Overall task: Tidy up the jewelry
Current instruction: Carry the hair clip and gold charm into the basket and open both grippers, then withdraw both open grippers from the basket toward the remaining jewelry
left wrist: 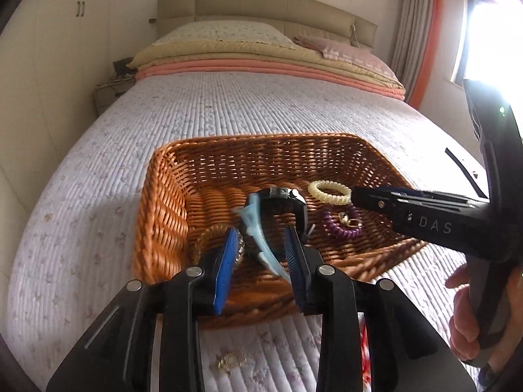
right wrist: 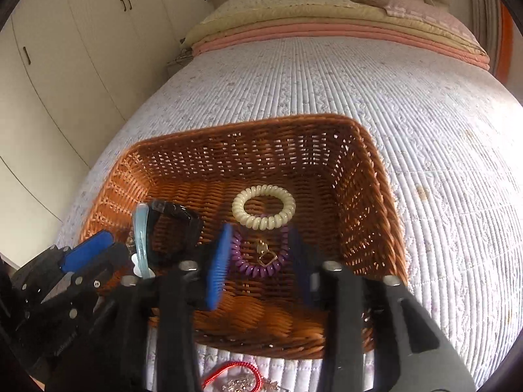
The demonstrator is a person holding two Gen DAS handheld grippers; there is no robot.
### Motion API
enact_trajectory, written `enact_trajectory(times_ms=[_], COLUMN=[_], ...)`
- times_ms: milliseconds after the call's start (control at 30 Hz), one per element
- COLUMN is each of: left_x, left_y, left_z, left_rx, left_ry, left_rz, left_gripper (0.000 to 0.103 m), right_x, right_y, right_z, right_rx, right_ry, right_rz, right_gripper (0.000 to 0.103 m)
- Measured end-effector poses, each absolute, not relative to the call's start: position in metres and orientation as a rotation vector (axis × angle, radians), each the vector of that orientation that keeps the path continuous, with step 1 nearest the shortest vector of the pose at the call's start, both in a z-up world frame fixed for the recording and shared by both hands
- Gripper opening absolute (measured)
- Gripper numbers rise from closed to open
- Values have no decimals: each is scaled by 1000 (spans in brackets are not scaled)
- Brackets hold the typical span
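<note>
Cream coil bracelet (right wrist: 263,206) in wicker basket (right wrist: 376,176)

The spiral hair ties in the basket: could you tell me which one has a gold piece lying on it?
The purple spiral hair tie, nearer the camera; the cream spiral hair tie behind it carries nothing.

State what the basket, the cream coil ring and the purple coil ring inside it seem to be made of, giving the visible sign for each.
Basket: woven wicker or rattan, possibly a plastic imitation; glossy orange-brown strands interlaced, with gaps in the walls.
Cream coil ring: likely smooth plastic; shiny spiral turns like a telephone cord.
Purple coil ring: apparently the same coiled plastic, slightly glossy; a small gold-coloured, metallic-looking charm lies within it.
</note>
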State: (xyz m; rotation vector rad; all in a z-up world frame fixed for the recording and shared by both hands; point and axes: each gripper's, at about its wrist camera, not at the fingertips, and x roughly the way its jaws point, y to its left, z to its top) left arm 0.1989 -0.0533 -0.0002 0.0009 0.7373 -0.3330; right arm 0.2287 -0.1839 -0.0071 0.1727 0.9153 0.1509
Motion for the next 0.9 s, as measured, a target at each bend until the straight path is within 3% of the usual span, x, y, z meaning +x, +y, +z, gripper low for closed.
enact_trajectory(times_ms=[133, 567, 900], left_x=[184, 99, 46], left_y=[-47, -27, -20], left_z=[15, 69, 71], left_rx=[-10, -48, -90], left_ry=[708, 565, 521], left_rz=[-333, -359, -430], left_gripper=[41, 42, 42], right_x=[219, 130, 58], right_y=[-177, -181, -191], right_z=[6, 66, 73], right_rx=[154, 160, 109], right_ry=[885, 743, 603], right_rz=[165, 239, 260], right_gripper=[46, 46, 46])
